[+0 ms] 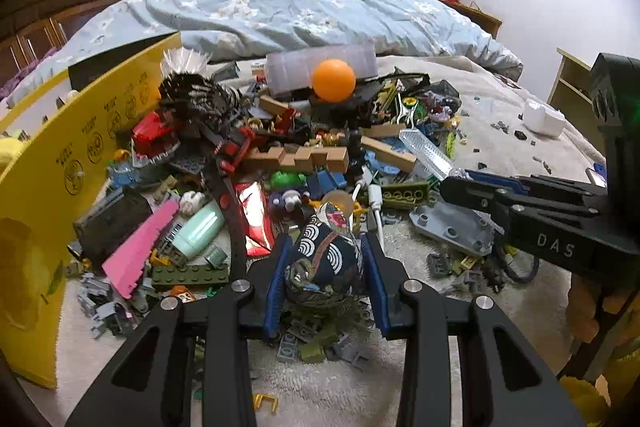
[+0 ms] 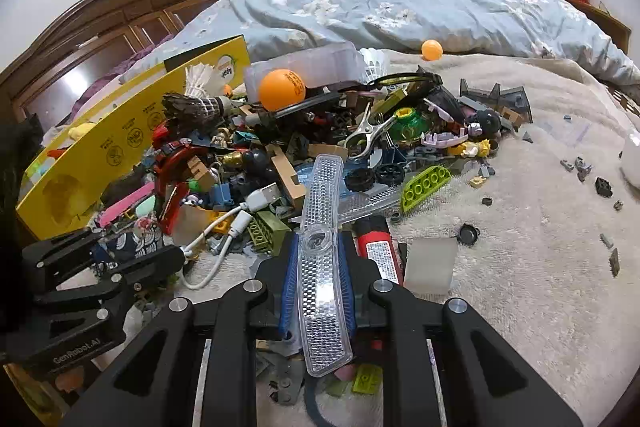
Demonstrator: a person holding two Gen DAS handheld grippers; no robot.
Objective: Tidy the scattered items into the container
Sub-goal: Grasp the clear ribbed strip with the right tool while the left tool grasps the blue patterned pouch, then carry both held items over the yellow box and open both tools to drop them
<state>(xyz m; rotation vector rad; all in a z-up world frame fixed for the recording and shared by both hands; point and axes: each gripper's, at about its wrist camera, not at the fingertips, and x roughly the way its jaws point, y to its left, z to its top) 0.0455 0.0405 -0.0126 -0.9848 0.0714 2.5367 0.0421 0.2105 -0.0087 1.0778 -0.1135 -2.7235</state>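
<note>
- Right claw clamps the clear reflector strip; lift it straight so it slides off the toy pile on the bed.
- Left claw stands half-narrowed, hugging the patterned pouch.
- Both belong in the yellow box alongside.
- Claw lettering reads "DAS", "GenRobot.AI".

1. The left gripper points forward and downward — its jaws part-way apart, blue pads pressed on either side of a patterned fabric pouch.
2. The right gripper tilts down likewise — jaws nearly together, clamped on a clear ribbed plastic strip.
3. Both sit side by side, near each other.
</note>
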